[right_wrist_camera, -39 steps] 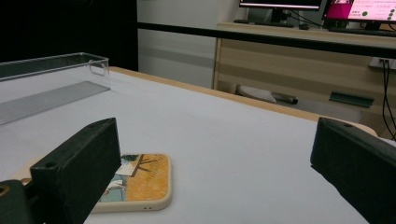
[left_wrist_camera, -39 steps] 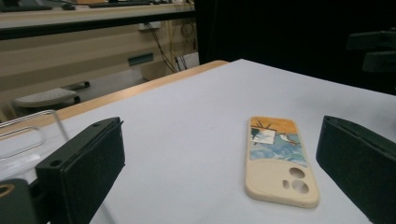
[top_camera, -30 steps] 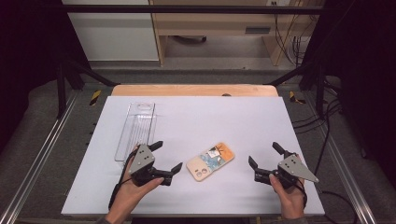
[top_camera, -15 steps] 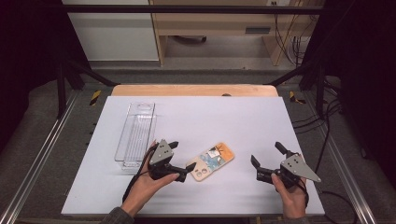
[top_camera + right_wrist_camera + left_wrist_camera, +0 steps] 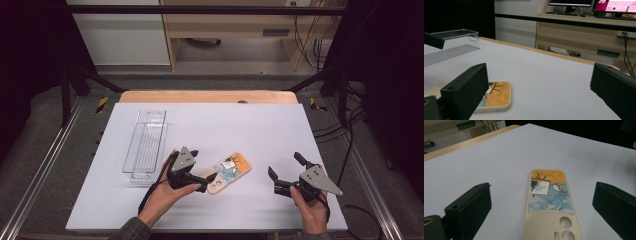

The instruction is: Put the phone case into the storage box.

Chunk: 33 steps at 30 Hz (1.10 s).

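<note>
Where the white surface [image 5: 280,135] fills the middle of the high view, a strip of pale wood [image 5: 207,96] borders its far edge, metal rails run along both sides, and grey floor lies beyond. Behind stand a white cabinet [image 5: 120,32] and a wooden desk [image 5: 235,25], with cables hanging at the far right; the right gripper view adds monitors [image 5: 571,2] on that desk. A clear plastic tray [image 5: 146,145] lies lengthwise on the left part of the surface, well apart from the right hand. The phone case [image 5: 227,172], cream-edged with a painted orange and blue picture, lies flat and slightly slanted near the front centre, its camera cut-outs toward the person. The left gripper [image 5: 202,170], held in the person's left hand [image 5: 165,192], sits at the case's near end; its fingers [image 5: 471,206] are released and spread wide, one on each side of the case in the left gripper view, with bare surface showing between each finger and the case's edges, so they grasp nothing. The right gripper [image 5: 285,167], held in the right hand [image 5: 310,207], rests low at the front right, well apart from the case; its fingers [image 5: 465,87] are likewise spread wide and hold nothing, the case's far corner showing just beyond one of them in the right gripper view.
</note>
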### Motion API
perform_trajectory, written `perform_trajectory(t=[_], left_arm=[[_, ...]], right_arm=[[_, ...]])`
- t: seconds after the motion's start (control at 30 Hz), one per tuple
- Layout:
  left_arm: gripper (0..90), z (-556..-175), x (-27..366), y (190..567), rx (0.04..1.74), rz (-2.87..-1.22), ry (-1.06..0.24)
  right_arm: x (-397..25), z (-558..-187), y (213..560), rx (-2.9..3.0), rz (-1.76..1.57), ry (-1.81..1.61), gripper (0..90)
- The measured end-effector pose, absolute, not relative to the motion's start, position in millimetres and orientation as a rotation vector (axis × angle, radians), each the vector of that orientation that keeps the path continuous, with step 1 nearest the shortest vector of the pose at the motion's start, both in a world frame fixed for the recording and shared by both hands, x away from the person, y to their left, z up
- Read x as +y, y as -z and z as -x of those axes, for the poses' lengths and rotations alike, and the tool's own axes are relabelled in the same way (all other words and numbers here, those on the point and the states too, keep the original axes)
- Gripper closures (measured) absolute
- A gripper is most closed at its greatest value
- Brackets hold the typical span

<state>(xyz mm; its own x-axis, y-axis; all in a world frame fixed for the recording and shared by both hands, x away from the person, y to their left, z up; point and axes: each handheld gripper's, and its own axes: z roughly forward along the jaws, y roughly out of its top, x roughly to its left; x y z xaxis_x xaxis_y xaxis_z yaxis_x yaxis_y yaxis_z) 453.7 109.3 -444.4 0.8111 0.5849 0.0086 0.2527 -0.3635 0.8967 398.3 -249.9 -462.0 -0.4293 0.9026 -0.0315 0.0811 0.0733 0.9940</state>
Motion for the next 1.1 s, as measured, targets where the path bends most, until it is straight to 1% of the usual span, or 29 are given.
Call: perform_trajectory(t=[0.47, 0.5, 0.6, 1.1], left_arm=[[1.9, -457, 96, 455, 0.625, -2.027, -0.382], [1.8, -457, 95, 456, 0.631, -2.039, -0.363], [1.8, -459, 92, 458, 0.623, -2.061, -0.368], [2.1, -466, 75, 473, 0.643, -2.175, -0.295]], right_arm=[[-250, -398, 463, 1.636, -0.991, -1.427, 2.0], [-250, -398, 463, 1.635, -0.991, -1.427, 2.0], [-250, -398, 463, 1.635, -0.994, -1.429, 2.0], [-251, -398, 464, 1.636, -1.003, -1.438, 2.0]])
